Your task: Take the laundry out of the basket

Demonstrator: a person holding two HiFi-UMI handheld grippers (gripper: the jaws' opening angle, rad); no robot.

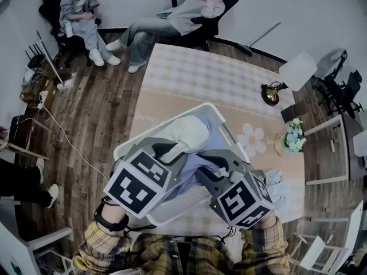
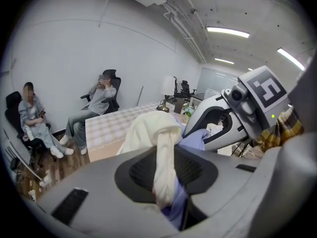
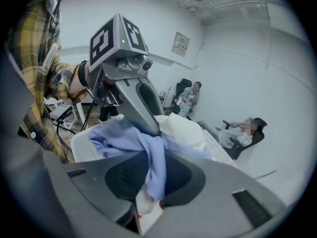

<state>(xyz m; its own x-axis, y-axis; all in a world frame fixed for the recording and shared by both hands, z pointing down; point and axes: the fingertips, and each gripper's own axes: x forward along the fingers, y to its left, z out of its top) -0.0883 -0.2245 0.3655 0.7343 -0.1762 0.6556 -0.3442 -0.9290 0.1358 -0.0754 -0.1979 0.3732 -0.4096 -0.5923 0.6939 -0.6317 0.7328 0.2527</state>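
A white laundry basket (image 1: 166, 123) stands on the table's near end, holding a cream garment (image 1: 192, 135) and a lavender-blue garment (image 1: 198, 168). Both grippers hang over it, side by side. My left gripper (image 1: 176, 153) is shut on a fold of the cream garment (image 2: 161, 152), with a strip of the lavender-blue cloth (image 2: 176, 202) caught beside it. My right gripper (image 1: 209, 168) is shut on the lavender-blue garment (image 3: 151, 162), which drapes from its jaws back toward the basket (image 3: 49, 150). The cloth hangs bunched between the two grippers, partly lifted above the rim.
The table wears a checked pink cloth (image 1: 200, 73). At its right side are a black lamp base (image 1: 269, 93), a white shade (image 1: 298, 70) and a small bunch of flowers (image 1: 294, 136). Two people sit in chairs (image 1: 80, 16) (image 1: 178, 19) beyond the far end. Cables lie on the wooden floor (image 1: 74, 148) at left.
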